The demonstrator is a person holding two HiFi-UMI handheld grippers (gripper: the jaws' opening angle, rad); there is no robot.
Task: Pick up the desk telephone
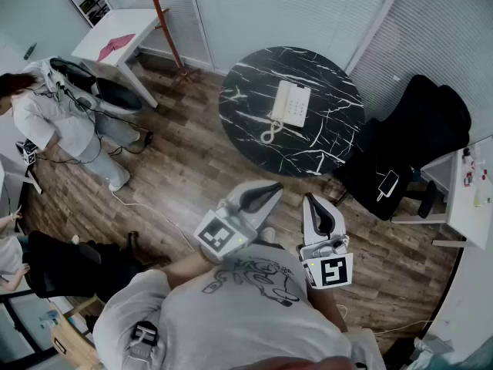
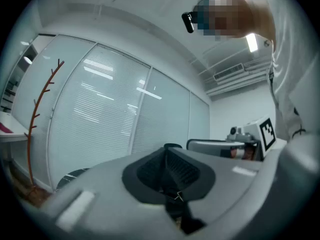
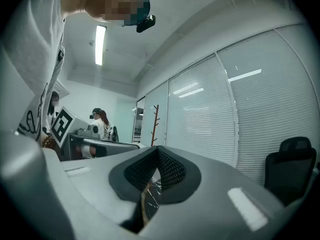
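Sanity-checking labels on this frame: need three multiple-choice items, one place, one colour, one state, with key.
1. Where is the desk telephone? A on the round table; B on the floor; C on a shelf.
2. The round table is: A plain white; B black with white veins; C red.
3. The left claw and right claw are: A shut, empty; B wide open; C shut on the telephone.
1A, it lies on that table; 2B, marble veining shows; 3A, pads meet with nothing between.
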